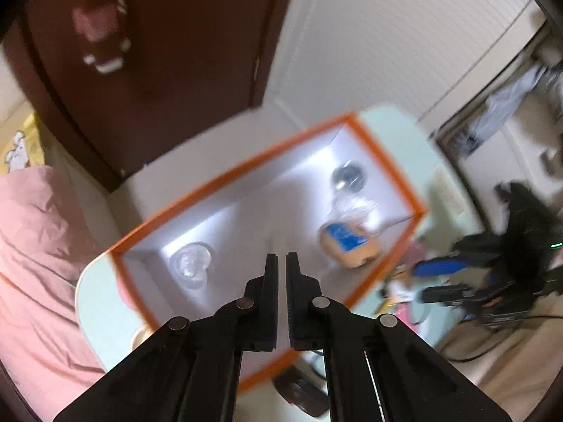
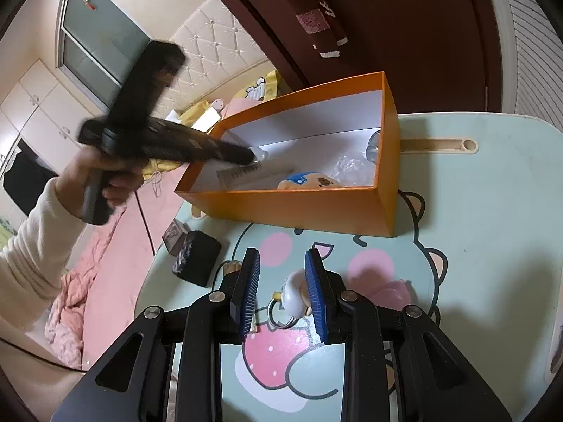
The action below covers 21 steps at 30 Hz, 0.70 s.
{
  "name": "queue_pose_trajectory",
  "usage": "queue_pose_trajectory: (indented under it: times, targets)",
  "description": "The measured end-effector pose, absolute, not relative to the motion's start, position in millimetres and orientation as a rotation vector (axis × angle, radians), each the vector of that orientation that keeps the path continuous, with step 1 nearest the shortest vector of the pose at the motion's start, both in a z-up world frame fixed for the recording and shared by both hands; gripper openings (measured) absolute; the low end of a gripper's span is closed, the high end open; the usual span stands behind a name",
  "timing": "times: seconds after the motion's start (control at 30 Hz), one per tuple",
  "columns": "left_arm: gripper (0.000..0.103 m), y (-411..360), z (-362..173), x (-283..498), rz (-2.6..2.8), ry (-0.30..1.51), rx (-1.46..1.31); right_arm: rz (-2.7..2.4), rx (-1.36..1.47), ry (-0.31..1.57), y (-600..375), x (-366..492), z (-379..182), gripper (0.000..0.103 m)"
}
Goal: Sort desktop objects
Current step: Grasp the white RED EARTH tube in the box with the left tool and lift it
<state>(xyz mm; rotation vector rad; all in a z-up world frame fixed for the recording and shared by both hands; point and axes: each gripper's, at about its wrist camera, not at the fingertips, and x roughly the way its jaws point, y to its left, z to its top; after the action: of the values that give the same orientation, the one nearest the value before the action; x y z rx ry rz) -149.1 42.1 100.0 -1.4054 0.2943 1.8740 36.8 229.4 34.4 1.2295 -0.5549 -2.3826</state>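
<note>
Right wrist view, nearest: right gripper (image 2: 283,290), black with blue ribbed pads, jaws a little apart and pointing down at the table (image 2: 492,190). A small white-and-tan keychain figure (image 2: 295,293) lies on the table between the pads, against the right-hand pad; whether it is clamped cannot be told. A metal ring (image 2: 279,311) sits on its near side.

The table is pale mint with a cartoon print in pink and white.

To the left, at the table edge: a small black box (image 2: 197,262), with a patterned cube (image 2: 174,237) just beside it.

Middle distance: orange box (image 2: 292,207), open-topped with a white interior, standing on the table. Inside it: a tan plush toy with a blue patch (image 1: 348,244), crumpled clear plastic (image 1: 353,207), a dark round shiny item (image 1: 348,177) in the far corner, and a clear glassy item (image 1: 191,263) at the other end. A flat pale card with printing (image 2: 253,174) lies on the box floor.

Left gripper (image 1: 280,258): black fingers closed together with nothing between them, above the open box interior. From the right wrist it appears motion-blurred over the left end of the box, held by a hand (image 2: 102,176) in a cream sleeve (image 2: 38,246).

Beyond: pink bedding (image 2: 91,256), a quilted cream headboard (image 2: 211,49), a dark red-brown door (image 2: 404,35).
</note>
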Motion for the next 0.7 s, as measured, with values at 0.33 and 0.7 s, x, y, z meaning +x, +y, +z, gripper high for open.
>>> queue_pose_trajectory:
  times: [0.33,0.7]
  targets:
    - [0.021,99.5,50.5,-162.1,1.84,0.456,-1.528,-2.346,1.245,-0.554,217.4,35.1,34.0,0.028]
    - [0.018,130.5,32.8,-157.3,1.921,0.668,-1.534,-2.346,1.249,-0.575,225.5,39.3,30.9,0.028]
